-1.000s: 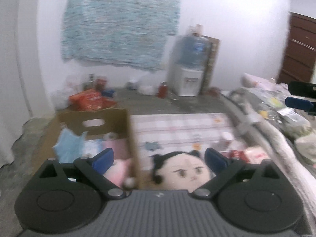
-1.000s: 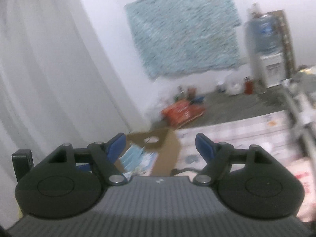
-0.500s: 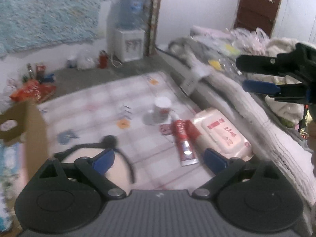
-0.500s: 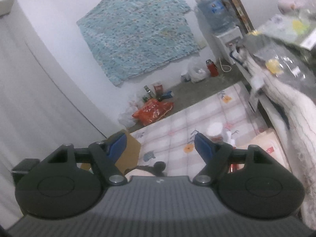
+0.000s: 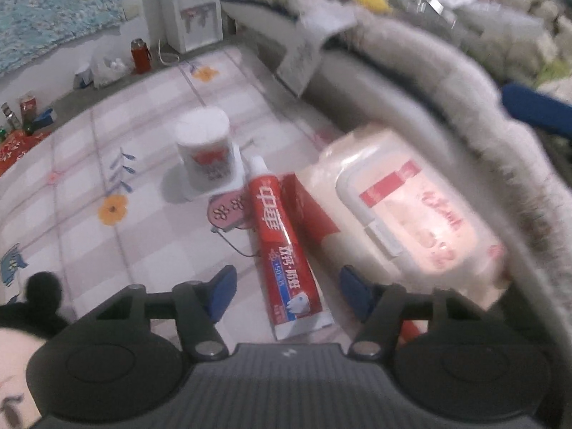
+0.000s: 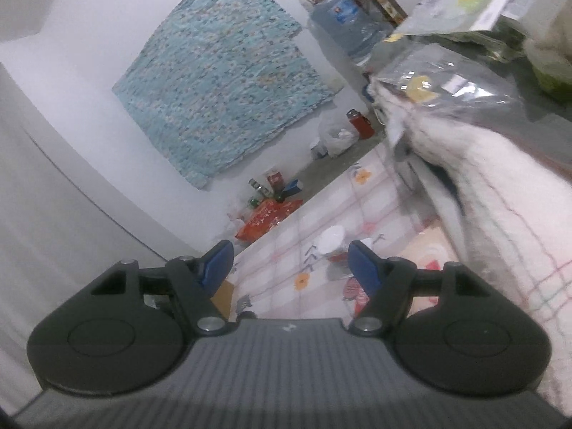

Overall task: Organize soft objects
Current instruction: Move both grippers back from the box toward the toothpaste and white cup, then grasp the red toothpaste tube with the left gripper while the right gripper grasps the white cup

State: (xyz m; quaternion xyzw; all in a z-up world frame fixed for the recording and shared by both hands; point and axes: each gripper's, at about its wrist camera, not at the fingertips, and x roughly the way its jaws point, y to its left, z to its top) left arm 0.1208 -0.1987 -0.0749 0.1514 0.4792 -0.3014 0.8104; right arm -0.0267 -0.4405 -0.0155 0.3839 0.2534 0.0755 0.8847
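Pointing steeply down, the left tongs (image 5: pixel 287 287) are closing, still released, around the tail of a red toothpaste tube (image 5: pixel 282 250) lying on the checked floor mat (image 5: pixel 150 236) beside a wet-wipes pack (image 5: pixel 407 207). The right tongs (image 6: pixel 289 262) are closing on nothing.

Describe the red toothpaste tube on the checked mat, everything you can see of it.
The toothpaste tube is a soft-looking plastic tube, red with white characters, a blue band and a white crimped end nearest the camera; its white cap points away, toward the white tub. It lies flat on the checked mat, tilted slightly, alongside a red carton that looks to be touching it. Its lower end lies between the closing fingers of the left gripper, pads not visibly on it.
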